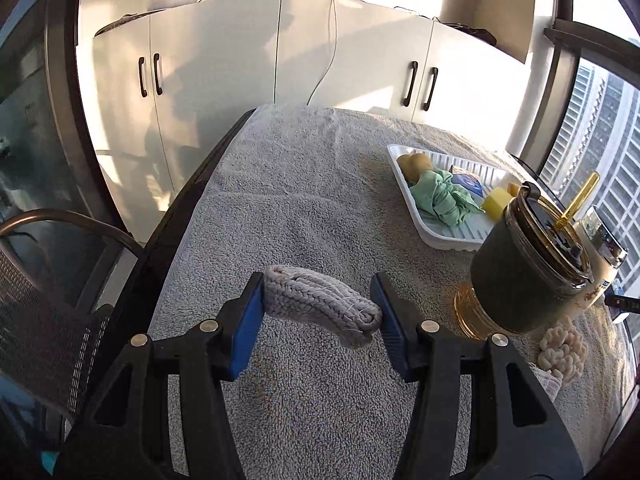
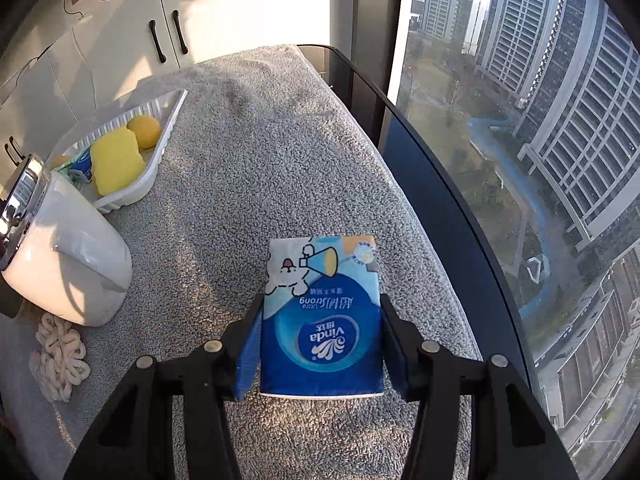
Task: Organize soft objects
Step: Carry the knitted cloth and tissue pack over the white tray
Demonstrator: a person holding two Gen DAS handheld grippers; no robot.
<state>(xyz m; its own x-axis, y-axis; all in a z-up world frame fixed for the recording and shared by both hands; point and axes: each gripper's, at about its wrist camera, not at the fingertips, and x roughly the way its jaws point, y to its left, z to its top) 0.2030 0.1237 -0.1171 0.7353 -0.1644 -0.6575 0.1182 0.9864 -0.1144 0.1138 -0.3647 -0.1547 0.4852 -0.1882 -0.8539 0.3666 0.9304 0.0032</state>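
Note:
My left gripper [image 1: 320, 308] is shut on a rolled grey knitted sock [image 1: 322, 305], held between the blue pads above the grey towel-covered table [image 1: 288, 208]. My right gripper [image 2: 320, 344] is shut on a blue Vinda tissue pack [image 2: 321, 320], held just above the towel. A white tray [image 1: 408, 204] at the right holds a green cloth [image 1: 442, 196], a yellow sponge [image 1: 496, 202], a yellowish ball [image 1: 414, 162] and a small blue pack [image 1: 468, 182]. The tray [image 2: 168, 128] shows at the left in the right wrist view, with the sponge [image 2: 116, 164] and an orange ball [image 2: 145, 130].
A dark green cup with an amber lid and straw [image 1: 528, 272] stands near the tray's front. A white kettle [image 2: 68, 252] stands beside it. A cream knotted cloth [image 2: 60, 356] lies by the kettle. White cabinets are behind. The table's glass edge [image 2: 460, 200] runs along a window.

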